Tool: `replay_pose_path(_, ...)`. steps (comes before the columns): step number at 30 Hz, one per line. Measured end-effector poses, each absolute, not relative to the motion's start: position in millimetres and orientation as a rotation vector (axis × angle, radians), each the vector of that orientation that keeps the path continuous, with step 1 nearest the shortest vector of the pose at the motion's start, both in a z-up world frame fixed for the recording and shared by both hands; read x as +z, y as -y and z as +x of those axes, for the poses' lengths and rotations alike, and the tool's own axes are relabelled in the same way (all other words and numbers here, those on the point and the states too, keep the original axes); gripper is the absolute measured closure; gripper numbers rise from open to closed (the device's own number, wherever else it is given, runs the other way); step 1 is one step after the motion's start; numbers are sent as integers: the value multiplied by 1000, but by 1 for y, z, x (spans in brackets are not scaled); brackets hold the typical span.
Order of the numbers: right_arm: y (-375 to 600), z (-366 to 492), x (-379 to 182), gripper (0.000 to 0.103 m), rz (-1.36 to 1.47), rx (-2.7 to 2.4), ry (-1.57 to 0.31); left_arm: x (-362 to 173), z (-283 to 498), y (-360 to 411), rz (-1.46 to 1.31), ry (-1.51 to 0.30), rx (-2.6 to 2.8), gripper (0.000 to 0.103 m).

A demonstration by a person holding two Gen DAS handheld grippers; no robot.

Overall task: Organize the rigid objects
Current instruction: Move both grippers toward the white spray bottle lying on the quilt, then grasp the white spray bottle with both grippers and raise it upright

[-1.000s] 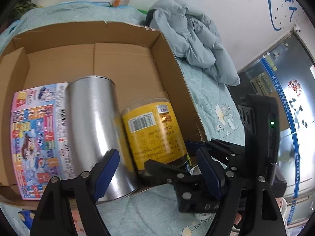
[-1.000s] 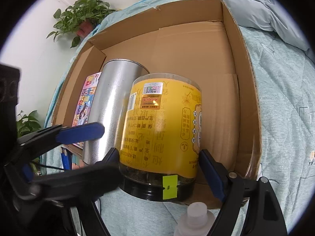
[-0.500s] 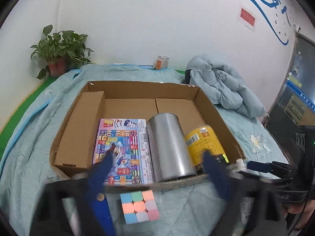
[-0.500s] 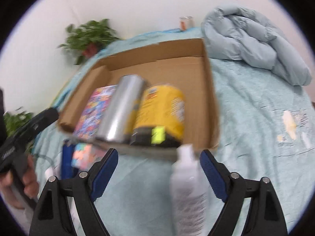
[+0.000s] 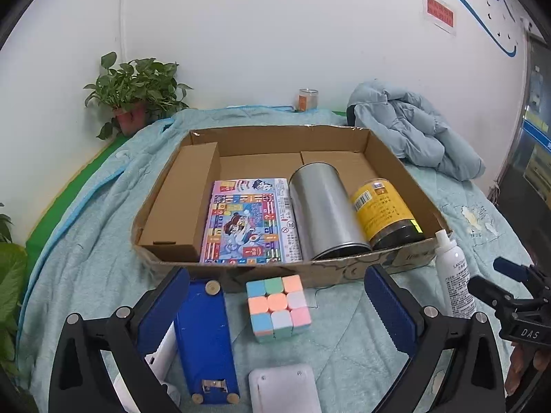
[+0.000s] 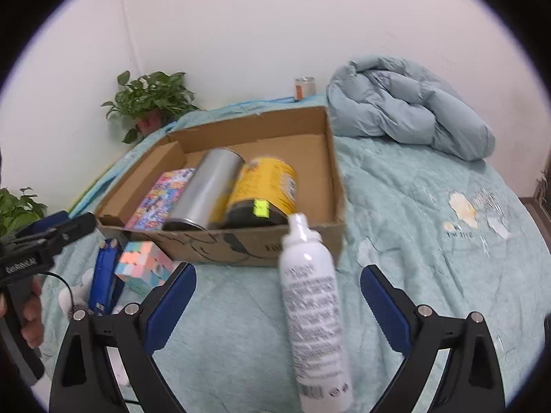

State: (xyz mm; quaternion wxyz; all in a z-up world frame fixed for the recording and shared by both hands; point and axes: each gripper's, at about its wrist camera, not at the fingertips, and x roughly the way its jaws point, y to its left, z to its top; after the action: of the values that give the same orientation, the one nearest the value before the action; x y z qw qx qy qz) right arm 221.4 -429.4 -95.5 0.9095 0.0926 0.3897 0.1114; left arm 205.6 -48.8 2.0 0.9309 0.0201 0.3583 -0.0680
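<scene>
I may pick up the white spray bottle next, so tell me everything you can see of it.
The spray bottle is a slim white cylinder, metal or plastic by its look, with a narrower white cap on top and small dark print down its side. It stands upright on the teal bedspread, just outside the cardboard box's front right corner. It stands between the right gripper's opening jaws, and neither pad touches it.

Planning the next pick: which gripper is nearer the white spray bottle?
Right gripper: white spray bottle stands between its opening jaws, untouched. Left gripper is off to the bottle's left.
</scene>
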Motion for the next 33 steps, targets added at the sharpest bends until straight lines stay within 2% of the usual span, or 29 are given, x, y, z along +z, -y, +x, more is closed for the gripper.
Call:
replay_pose_path(4,440,217,-117,8,180,202,-887,2,196,44,33,-736,-120,1)
replay_pose_path(6,440,214,-124,14,190,217,-920,3,192,42,26,-741,-116,1)
replay_pose_path(9,438,214,-138,34,185,229,-974,2,189,42,15,-754,-127,1)
replay_pose_path(10,438,216,-143,52,177,218,-1000,2,188,43,10,-761,-133,1)
replay_pose_path(11,438,215,-145,57,181,226,-1011,1,188,43,7,-766,-137,1)
replay_pose_path(15,439,205,-145,58,165,211,-1006,-1,188,49,-13,-798,-189,1)
replay_pose_path(22,429,168,-149,58,84,233,-1058,-19,191,78,-147,-967,-471,1)
replay_pose_path(24,422,156,-141,53,102,303,-1022,-29,194,89,-188,-1025,-542,1)
replay_pose_path(26,422,149,-131,38,160,380,-992,-38,194,100,-203,-1064,-588,1)
replay_pose_path(28,429,146,-123,32,235,417,-958,-47,194,111,-211,-1101,-628,1)
replay_pose_path(33,442,155,-132,32,323,448,-1004,-66,192,131,-239,-1187,-712,2)
